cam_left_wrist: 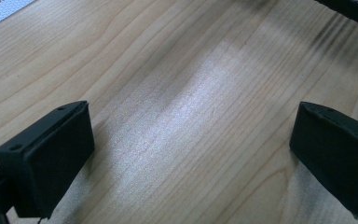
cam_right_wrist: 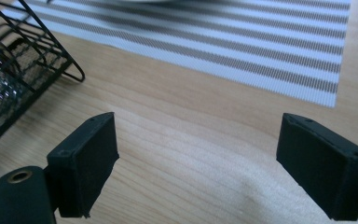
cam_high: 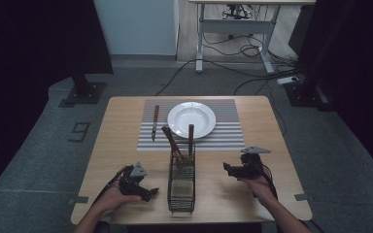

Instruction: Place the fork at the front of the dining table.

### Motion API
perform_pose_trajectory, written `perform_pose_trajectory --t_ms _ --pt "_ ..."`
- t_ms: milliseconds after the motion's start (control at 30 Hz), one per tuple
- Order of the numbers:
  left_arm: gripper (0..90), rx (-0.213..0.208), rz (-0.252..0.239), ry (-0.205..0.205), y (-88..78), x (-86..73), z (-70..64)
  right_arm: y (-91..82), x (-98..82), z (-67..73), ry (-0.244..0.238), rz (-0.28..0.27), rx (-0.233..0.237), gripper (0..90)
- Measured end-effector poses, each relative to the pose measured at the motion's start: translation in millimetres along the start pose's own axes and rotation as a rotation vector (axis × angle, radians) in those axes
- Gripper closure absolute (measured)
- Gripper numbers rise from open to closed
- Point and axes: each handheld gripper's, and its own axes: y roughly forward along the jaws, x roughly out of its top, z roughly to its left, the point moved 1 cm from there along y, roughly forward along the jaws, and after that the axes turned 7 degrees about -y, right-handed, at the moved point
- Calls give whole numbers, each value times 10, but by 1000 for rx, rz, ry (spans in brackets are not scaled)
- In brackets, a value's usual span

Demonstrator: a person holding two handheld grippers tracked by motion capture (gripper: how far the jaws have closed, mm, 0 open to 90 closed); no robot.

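Observation:
A white plate (cam_high: 191, 119) lies on a striped placemat (cam_high: 226, 133) at the table's far middle, with a wooden-handled knife (cam_high: 155, 122) on the mat to its left. A black wire caddy (cam_high: 181, 182) stands in front of the mat with two wooden-handled utensils (cam_high: 173, 143) leaning in it. My left gripper (cam_high: 151, 192) rests low at the caddy's left, open over bare wood (cam_left_wrist: 186, 135). My right gripper (cam_high: 226, 168) sits at the caddy's right, open, with nothing between its fingers; the caddy's corner (cam_right_wrist: 37, 60) and the mat (cam_right_wrist: 261, 51) lie ahead of it.
The wooden table (cam_high: 257, 126) has bare room at both sides of the mat. Beyond it are a desk frame (cam_high: 233, 29), floor cables (cam_high: 252, 73) and dark stands (cam_high: 82, 87) on grey carpet.

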Motion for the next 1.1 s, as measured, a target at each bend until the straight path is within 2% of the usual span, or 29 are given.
perform_pose_trajectory --t_ms 367,400,600,800,967,1100 --pt "0 -3 0 2 0 0 3 -153 142 5 -14 -77 39 171" --pt "0 -2 0 2 0 0 2 -186 188 31 -29 -95 48 190" --pt "0 -1 0 1 -1 -1 1 -232 310 103 -71 -123 69 254" --pt "0 -1 0 1 -2 -1 1 -218 449 159 -85 -155 102 312" --pt "0 -2 0 1 -2 -2 2 -176 543 217 -94 -160 119 324" --pt "0 -4 0 2 -4 -4 4 -104 682 318 -108 -178 142 340"
